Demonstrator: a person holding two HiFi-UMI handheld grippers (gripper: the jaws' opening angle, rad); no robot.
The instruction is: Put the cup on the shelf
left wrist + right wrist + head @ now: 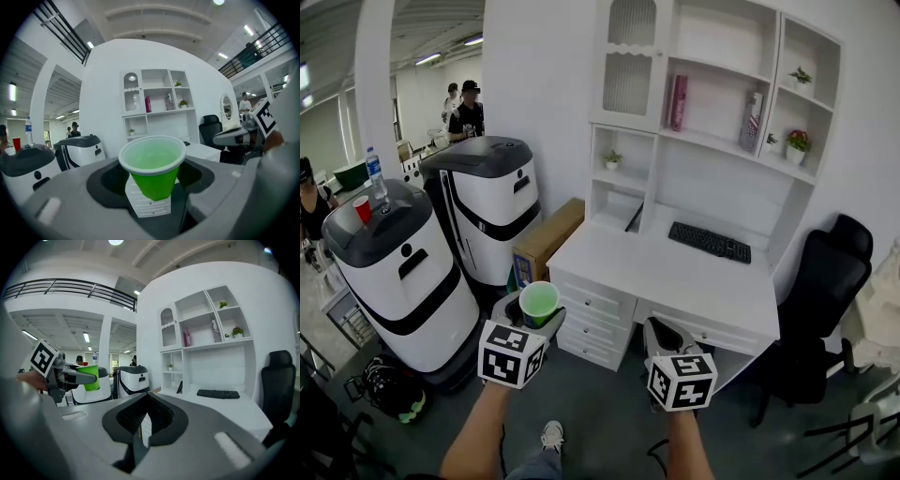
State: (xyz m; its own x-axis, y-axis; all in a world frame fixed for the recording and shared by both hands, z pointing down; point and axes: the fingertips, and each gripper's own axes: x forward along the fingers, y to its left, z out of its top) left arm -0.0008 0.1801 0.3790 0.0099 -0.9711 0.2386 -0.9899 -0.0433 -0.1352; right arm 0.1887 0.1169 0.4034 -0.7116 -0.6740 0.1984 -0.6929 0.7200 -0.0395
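Presently the left gripper (532, 317) clamps the green cup (538, 303) low on its wall, near and left of the shelf (712, 141). The cup seems light, thin and easily crushed. The right gripper (662, 334) has its jaws together, empty.

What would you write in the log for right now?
left gripper: shut on green cup, upright | right gripper: shut, empty | shelf: cup not yet there | white desk: ahead, keyboard on it

My left gripper (534, 314) and right gripper (662, 330) are grey moulded shells lined with black pads (127, 417). Each carries a white cube (512, 354) printed with black square markers. Below them I see jeans (541, 466) and a white sneaker (551, 435).
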